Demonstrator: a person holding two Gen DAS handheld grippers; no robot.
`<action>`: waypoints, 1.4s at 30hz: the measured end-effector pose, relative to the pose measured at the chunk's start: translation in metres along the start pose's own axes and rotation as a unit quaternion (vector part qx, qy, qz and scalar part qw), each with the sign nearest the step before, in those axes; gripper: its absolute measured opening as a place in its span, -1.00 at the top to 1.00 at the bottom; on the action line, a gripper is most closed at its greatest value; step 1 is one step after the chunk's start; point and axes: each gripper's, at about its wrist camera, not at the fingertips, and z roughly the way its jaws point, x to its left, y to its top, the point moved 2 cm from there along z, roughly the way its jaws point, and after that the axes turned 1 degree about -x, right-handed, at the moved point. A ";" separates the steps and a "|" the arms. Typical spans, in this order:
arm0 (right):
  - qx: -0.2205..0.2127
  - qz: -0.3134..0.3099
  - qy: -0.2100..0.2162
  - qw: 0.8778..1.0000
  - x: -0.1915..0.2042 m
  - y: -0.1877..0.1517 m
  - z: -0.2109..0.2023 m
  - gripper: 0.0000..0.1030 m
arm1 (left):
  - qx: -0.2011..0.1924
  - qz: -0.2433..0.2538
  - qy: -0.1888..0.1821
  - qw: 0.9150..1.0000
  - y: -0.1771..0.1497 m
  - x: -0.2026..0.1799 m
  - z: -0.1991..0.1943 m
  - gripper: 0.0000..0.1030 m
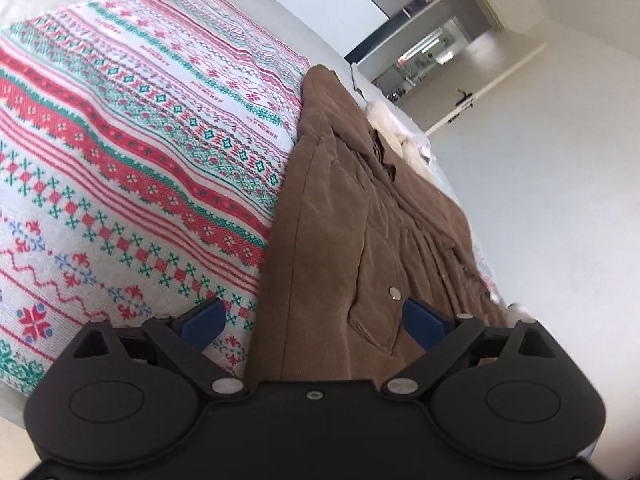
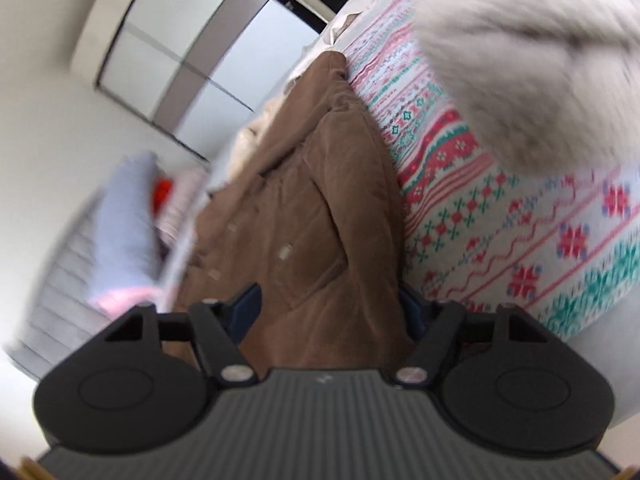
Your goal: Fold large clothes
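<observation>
A brown corduroy jacket (image 1: 360,216) with snap buttons lies along the edge of a bed on a red, green and white patterned blanket (image 1: 132,152). My left gripper (image 1: 314,316) is open, its blue pads on either side of the jacket's near hem. In the right wrist view the same jacket (image 2: 304,216) runs up the middle beside the blanket (image 2: 520,240). My right gripper (image 2: 332,308) is open, with the jacket's near end between its pads. That view is blurred.
A fluffy grey-white thing (image 2: 528,60) hangs close at the upper right of the right wrist view. A cream garment (image 1: 396,132) lies beyond the jacket. A pile of blue, pink and red cloth (image 2: 132,216) sits at the left. Wardrobe doors (image 2: 192,52) and an open doorway (image 1: 440,60) stand behind.
</observation>
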 end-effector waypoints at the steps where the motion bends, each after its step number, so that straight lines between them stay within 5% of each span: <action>1: -0.001 0.018 0.011 1.000 -0.005 0.001 -0.001 -0.29 | 0.008 -0.009 -0.012 1.000 -0.001 0.002 0.002 -0.83; 5: 0.004 0.034 -0.001 0.999 -0.015 0.002 -0.004 0.10 | 0.045 -0.018 -0.044 0.998 -0.009 0.001 0.006 -0.63; 14: 0.010 0.023 0.011 1.000 -0.015 -0.008 -0.008 0.14 | 0.088 -0.054 -0.076 0.992 -0.041 -0.004 0.009 -0.10; 17: 0.025 -0.014 -0.016 0.999 -0.003 -0.010 -0.002 0.36 | 0.095 -0.060 -0.077 0.991 -0.049 -0.008 0.012 0.18; 21: 0.015 -0.019 -0.003 1.000 0.014 -0.012 0.000 0.70 | 0.069 -0.047 -0.102 0.991 -0.048 -0.027 0.012 0.36; 25: -0.033 -0.032 0.064 0.997 0.044 -0.003 -0.007 0.75 | 0.025 -0.011 -0.143 0.989 -0.031 -0.062 0.008 0.41; 31: -0.085 -0.066 0.109 0.988 0.098 0.039 0.006 0.78 | -0.048 0.038 -0.187 0.981 0.023 -0.116 0.009 0.46; 42: -0.152 -0.053 0.100 0.982 0.135 0.149 0.055 0.79 | -0.150 0.062 -0.148 0.976 0.136 -0.165 0.061 0.48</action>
